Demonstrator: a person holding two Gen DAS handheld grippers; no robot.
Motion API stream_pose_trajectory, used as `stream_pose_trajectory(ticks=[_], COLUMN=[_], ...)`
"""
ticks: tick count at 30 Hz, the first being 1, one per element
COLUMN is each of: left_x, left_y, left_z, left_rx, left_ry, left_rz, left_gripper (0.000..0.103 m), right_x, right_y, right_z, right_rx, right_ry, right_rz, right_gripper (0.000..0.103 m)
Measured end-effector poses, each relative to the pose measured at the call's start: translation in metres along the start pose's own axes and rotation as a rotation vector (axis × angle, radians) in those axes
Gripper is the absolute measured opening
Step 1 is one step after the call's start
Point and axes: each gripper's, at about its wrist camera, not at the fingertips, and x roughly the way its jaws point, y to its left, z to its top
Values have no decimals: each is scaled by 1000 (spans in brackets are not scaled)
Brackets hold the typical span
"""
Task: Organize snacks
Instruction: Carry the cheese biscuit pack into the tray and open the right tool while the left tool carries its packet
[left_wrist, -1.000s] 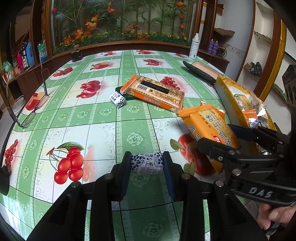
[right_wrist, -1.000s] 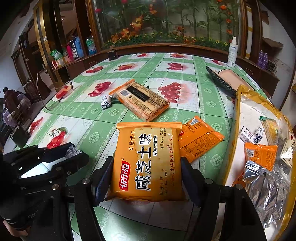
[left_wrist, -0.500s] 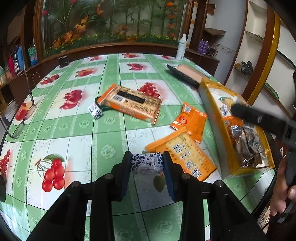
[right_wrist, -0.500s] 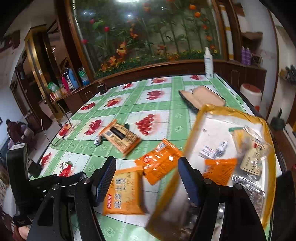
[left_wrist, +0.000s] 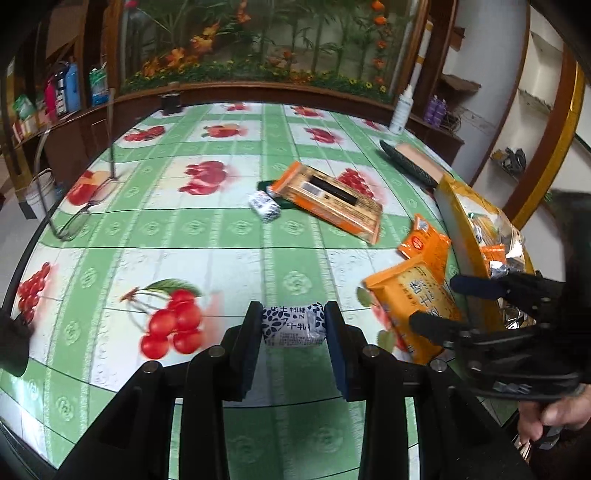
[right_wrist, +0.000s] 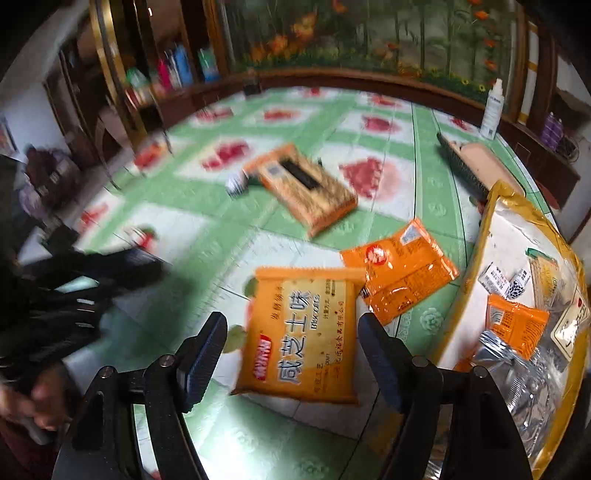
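Note:
My left gripper (left_wrist: 293, 326) is shut on a small blue-and-white candy (left_wrist: 293, 325) and holds it above the table. My right gripper (right_wrist: 291, 332) is open and empty, hovering over the yellow biscuit pack (right_wrist: 301, 334) that lies on the table; this pack also shows in the left wrist view (left_wrist: 417, 299). A shiny orange packet (right_wrist: 400, 267) lies beside it. A long orange cracker box (left_wrist: 328, 201) and a second small candy (left_wrist: 264, 205) lie farther back. The big yellow snack bag (right_wrist: 517, 295) lies open at the right with several snacks inside.
The round table has a green fruit-print cloth (left_wrist: 207, 221). A dark brush with a pink pad (left_wrist: 410, 162) and a white bottle (left_wrist: 400, 110) are at the far right. Glasses (left_wrist: 74, 218) lie at the left edge. Wooden shelves ring the table.
The right gripper let go of the biscuit pack, rose, then came back low over it. The left gripper keeps hold of the candy and has shifted slightly.

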Motion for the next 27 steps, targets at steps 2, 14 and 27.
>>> stream_pose_trajectory(ticks=[2,14,27], left_x=[-5,-12,-17], left_y=[7,21,-41], left_z=[-2,-9,19], left_rx=[-5,-9,80], left_ry=[-20,-48,-45], left_rz=[-6,-16,-105], left_gripper=[33,33,33], right_x=[13,16,-39], right_y=[1,5,-40], right_z=[1,-4,4], right_rx=[-4,0,195], right_ry=[63,27,-149], right_rz=[-21,-21,146], right_gripper=[78,75,75])
